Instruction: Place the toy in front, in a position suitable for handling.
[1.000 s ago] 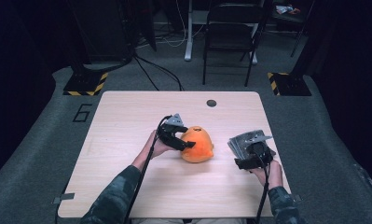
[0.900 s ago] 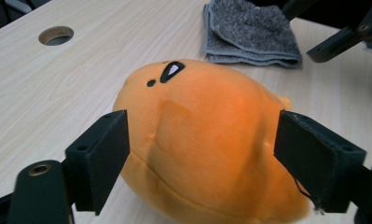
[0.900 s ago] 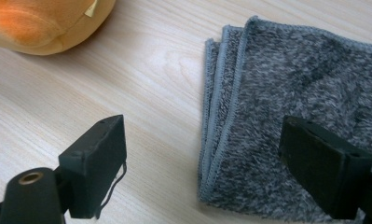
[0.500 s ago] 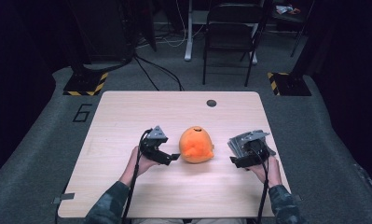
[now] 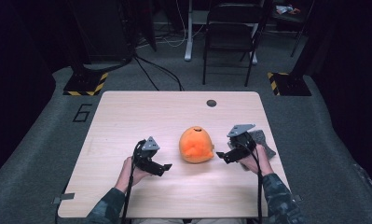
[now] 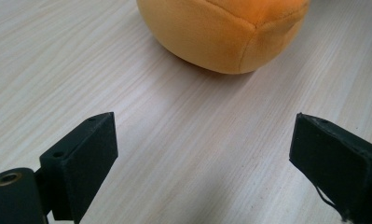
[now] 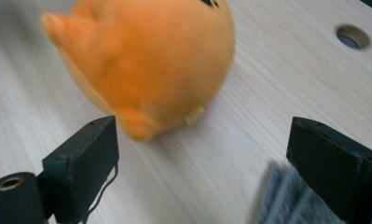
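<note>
Flanking the orange plush [image 5: 196, 144] at the table's [image 5: 127, 116] middle, left gripper [image 5: 158, 167] and right gripper [image 5: 222, 157] have just been opening — wide, empty. Best to close squarely on its soft sides — clear of the grey cloth [image 5: 263, 142] at right.

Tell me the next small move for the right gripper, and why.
Probably ease the right gripper forward until its open jaws straddle the orange plush toy. In the right gripper view the toy lies just ahead, nothing between the pads, grey cloth beneath.
</note>
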Demonstrator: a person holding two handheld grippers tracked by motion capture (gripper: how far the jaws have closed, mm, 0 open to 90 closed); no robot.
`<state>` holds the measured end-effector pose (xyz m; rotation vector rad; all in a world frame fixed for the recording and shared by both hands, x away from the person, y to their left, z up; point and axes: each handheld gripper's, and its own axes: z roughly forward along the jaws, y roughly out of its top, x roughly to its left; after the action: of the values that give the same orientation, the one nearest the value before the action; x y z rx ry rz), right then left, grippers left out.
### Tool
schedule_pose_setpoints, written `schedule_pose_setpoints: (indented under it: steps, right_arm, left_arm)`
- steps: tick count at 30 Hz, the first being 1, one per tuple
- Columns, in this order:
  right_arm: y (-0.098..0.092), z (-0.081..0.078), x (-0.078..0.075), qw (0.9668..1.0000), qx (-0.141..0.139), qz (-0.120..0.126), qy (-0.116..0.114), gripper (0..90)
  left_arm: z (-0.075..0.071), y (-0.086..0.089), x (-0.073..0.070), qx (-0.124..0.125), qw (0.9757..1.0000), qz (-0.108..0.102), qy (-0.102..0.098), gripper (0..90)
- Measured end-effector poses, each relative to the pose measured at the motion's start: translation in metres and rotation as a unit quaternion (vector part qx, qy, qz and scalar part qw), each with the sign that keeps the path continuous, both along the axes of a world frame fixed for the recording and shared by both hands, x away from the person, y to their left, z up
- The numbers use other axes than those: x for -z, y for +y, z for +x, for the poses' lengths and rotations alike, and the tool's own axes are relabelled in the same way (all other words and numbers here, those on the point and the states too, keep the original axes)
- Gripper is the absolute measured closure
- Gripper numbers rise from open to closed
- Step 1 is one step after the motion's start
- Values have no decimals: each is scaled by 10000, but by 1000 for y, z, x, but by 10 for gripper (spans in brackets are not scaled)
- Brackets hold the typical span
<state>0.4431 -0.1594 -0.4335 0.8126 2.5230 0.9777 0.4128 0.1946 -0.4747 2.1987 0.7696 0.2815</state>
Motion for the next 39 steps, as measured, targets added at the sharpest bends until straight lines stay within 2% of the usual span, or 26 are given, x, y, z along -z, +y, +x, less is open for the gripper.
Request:
schedule_pose_setpoints:
  steps: [1,3,4,8,10,15,16,19,21,23,24,28,30,33,37,39]
  right_arm:
    - [4,3,-1,9999,-122,22,-10,86]
    - [12,11,-3,9995,-306,-35,-97,85]
    - [16,15,-4,9990,-423,-106,-12,83]
    - [32,30,-10,9972,-736,-162,1,80]
    - [40,35,-13,9951,-965,-221,-29,81]
    - [60,46,-16,9900,-1342,-432,96,88]
    - [64,47,-17,9891,-1391,-491,51,92]
    - [73,54,-15,9862,-1550,-586,37,139]
    - [77,58,-8,9849,-1597,-635,194,189]
    - [80,60,0,9841,-1620,-659,321,243]
    - [80,59,2,9849,-1568,-622,391,275]
    - [78,58,8,9854,-1584,-467,417,462]
    - [76,55,8,9878,-1444,-413,414,554]
    - [74,49,5,9914,-1215,-294,394,645]
    - [72,41,-2,9948,-941,-131,377,682]
    - [72,35,-7,9969,-699,-150,325,687]
  left_arm:
    - [1,0,1,18,10000,-64,10,73]
    - [1,0,0,102,9999,-29,35,74]
    - [2,0,0,122,9999,-41,40,74]
    - [4,3,2,65,10000,-68,22,76]
    - [6,5,2,68,10000,-49,43,76]
    - [7,7,2,33,9999,-53,84,77]
    - [8,8,3,46,9999,-65,62,78]
    - [9,8,3,91,9999,-16,77,82]
    - [9,7,4,113,9999,-9,115,83]
    - [9,6,5,82,9999,3,102,86]
    - [9,6,5,97,9999,6,128,87]
    - [10,6,6,99,9999,48,124,93]
    - [10,6,6,93,9999,49,123,97]
    - [11,6,7,104,9999,42,131,104]
    - [11,7,7,107,9998,72,180,108]
    - [12,7,8,74,9998,38,158,108]
